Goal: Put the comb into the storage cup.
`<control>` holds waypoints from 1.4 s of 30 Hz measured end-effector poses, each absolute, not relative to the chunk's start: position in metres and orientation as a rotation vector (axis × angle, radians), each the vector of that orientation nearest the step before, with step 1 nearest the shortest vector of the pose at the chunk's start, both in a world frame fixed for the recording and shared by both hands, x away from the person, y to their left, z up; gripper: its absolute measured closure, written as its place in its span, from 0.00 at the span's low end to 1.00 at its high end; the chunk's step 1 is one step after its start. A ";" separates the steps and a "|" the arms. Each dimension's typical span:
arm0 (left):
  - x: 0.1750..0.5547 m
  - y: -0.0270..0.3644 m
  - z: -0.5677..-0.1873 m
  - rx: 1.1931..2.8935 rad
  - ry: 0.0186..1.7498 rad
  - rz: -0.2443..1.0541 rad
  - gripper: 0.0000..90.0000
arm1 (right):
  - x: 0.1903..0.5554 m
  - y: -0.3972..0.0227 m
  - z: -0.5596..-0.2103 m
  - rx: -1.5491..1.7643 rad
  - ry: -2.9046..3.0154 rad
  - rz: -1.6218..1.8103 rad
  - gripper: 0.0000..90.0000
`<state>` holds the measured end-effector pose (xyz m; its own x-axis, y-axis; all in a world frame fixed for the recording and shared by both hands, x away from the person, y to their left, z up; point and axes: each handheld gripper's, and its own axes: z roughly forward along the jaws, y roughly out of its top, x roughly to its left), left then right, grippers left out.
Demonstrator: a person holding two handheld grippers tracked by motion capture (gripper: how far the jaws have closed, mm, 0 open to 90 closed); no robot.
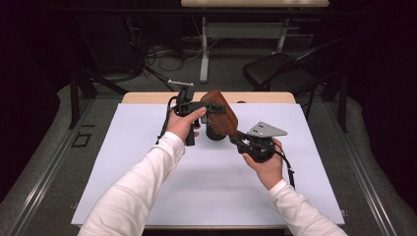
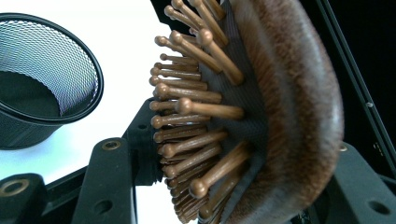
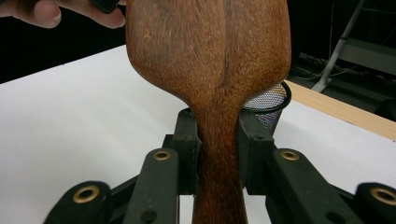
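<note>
Wooden hairbrush point(image 1: 220, 115) near bench's far edge: head clamped by left claw point(image 1: 205, 105), handle by right claw point(image 1: 237, 138).

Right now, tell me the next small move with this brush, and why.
Probably open the right gripper. Its jaws clamp the handle of the brush, while the left gripper already grips the head across bristles and back. The mesh cup stands close by, so the left could carry it there.

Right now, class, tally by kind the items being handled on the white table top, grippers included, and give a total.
Wooden hairbrush: 1
Black mesh cup: 1
Handheld grippers: 2, left gripper and right gripper, both clamped on the hairbrush
Total: 4
</note>
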<state>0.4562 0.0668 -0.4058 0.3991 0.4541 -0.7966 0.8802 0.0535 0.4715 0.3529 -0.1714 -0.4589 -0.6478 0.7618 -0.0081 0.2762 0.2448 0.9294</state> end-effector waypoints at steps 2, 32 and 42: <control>0.457 0.067 -0.406 1.574 1.229 -0.499 0.51 | 0.353 -0.171 -0.459 0.948 2.062 1.394 0.80; 0.461 0.072 -0.405 1.517 1.295 -0.522 0.52 | 0.353 -0.173 -0.456 0.956 2.029 1.436 0.72; 0.464 0.077 -0.403 1.490 1.308 -0.498 0.52 | 0.352 -0.176 -0.454 0.968 2.020 1.440 0.58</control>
